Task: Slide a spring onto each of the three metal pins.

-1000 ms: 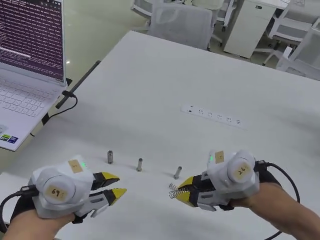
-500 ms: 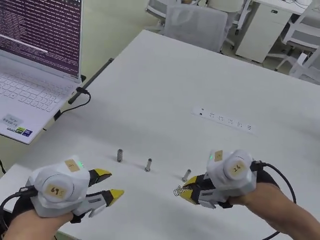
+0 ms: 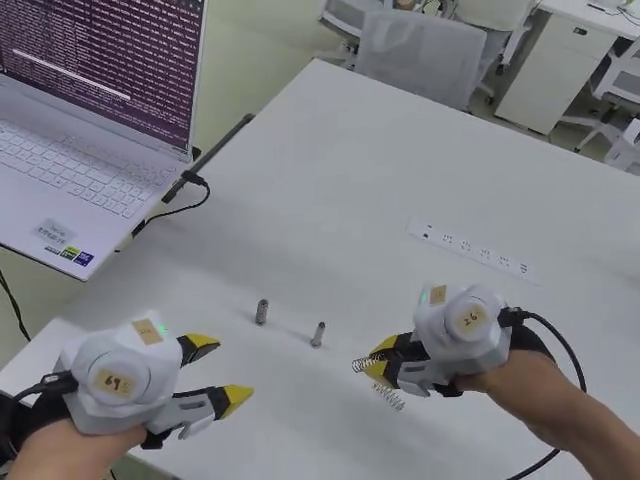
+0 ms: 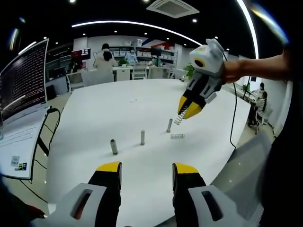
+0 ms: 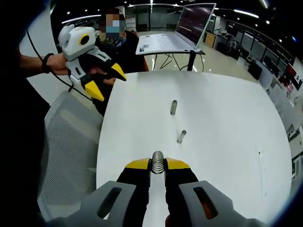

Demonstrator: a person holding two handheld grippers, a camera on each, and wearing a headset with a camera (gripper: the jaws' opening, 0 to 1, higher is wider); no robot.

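Three short metal pins stand in a row on the white table. The left pin (image 3: 262, 311) (image 4: 113, 146) (image 5: 173, 107) looks ribbed, as if a spring sits on it. The middle pin (image 3: 318, 334) (image 4: 142, 136) (image 5: 181, 136) and the right pin (image 4: 169, 125) are bare. My right gripper (image 3: 378, 362) (image 4: 188, 108) (image 5: 157, 165) is shut on a small spring (image 3: 360, 363) (image 4: 180, 117) (image 5: 157, 162), held just above the right pin, which it hides in the head view. A loose spring (image 3: 388, 396) (image 4: 177, 136) lies beside it. My left gripper (image 3: 218, 373) (image 4: 144, 170) (image 5: 105, 80) hangs open and empty, near the table's front edge.
An open laptop (image 3: 90, 120) sits at the left with a black cable (image 3: 190, 185) running to it. A white power strip (image 3: 475, 255) lies behind the pins. Office chairs (image 3: 420, 55) stand past the far edge of the table (image 3: 330, 180).
My right gripper has carried the spring up and over toward the right pin, which it now covers in the head view. The loose spring beneath it has come into sight. The head camera shifted.
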